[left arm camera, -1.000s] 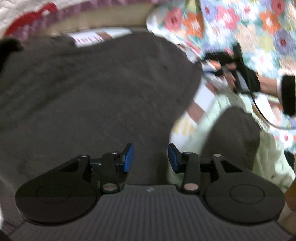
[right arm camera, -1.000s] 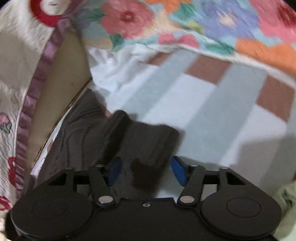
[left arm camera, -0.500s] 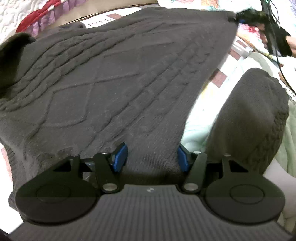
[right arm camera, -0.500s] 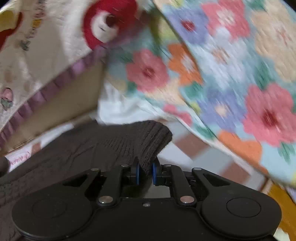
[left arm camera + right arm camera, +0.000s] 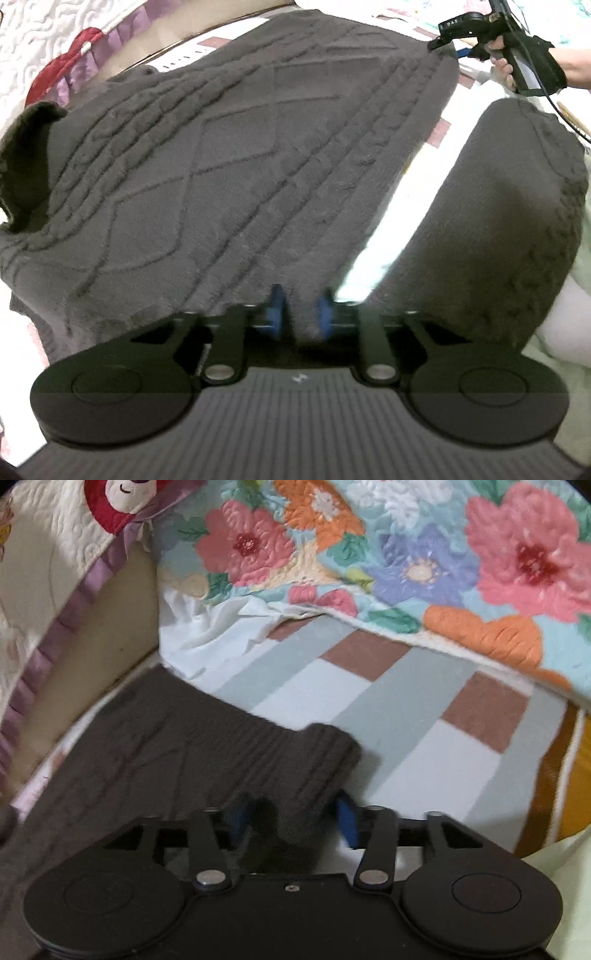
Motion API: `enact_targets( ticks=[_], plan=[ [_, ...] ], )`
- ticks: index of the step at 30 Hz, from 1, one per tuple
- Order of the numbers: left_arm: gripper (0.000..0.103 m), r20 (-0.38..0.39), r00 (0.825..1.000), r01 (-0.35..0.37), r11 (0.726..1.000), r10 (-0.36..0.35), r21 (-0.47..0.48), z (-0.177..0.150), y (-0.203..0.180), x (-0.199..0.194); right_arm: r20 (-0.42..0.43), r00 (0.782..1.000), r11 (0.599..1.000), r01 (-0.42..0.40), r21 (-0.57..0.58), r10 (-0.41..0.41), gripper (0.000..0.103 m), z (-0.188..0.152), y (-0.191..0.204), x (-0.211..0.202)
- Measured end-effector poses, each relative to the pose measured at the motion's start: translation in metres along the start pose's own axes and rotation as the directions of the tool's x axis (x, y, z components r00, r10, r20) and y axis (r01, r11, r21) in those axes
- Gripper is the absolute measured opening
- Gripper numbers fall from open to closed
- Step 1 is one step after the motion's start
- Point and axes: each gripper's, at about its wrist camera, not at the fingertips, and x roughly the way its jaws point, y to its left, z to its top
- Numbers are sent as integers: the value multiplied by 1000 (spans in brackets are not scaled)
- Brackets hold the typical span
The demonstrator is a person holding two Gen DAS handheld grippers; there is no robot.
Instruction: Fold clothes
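Dark grey cable-knit sweater [image 5: 229,177] is lying spread on a checked bedsheet [image 5: 424,716]. Left gripper [image 5: 297,314] is closing on its near hem, knit between the narrowing blue pads. Right gripper [image 5: 291,812] is opening at the far corner, ribbed edge loose between its spread jaws.

Left black two-finger gripper [image 5: 298,312]: blue pads, round black side discs, two silver pivot screws, grey ribbed housing with small white mark. Right black two-finger gripper [image 5: 291,818]: same blue pads, silver screws, smooth black body. Black cable trails from its handle.
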Motion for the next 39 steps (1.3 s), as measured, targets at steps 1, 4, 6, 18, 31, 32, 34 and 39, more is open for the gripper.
enact_targets(
  ticks=[1,4,6,18,31,32,34,39],
  plan=[
    [8,5,1000,10,1000,-10,-16,1,1,-4,-17,1000,1000,3,-17,-3,49,3,3,0],
    [7,22,998,61,996,-60,-62,6,4,-20,-7,1000,1000,-25,-18,25,16,13,7,-10],
    [6,36,993,114,989,-111,-90,9,8,-36,73,996,999,-47,-22,49,15,21,8,-36],
    [33,116,965,261,908,-235,-327,-4,42,-53,46,938,903,343,-260,-343,21,-5,0,-44],
    [45,252,941,27,695,224,-718,-75,210,-92,-1,977,749,-162,-643,211,54,-18,166,-58],
    [46,291,933,73,680,212,-729,-78,216,-85,-68,962,714,-243,-657,264,54,-26,187,-53],
    [46,289,936,88,664,199,-743,-77,226,-70,-198,919,616,-377,-692,340,54,-49,231,-49],
    [42,214,957,2,732,195,-681,-68,233,-39,-497,767,270,-620,-736,406,54,-125,336,-65]
  ],
)
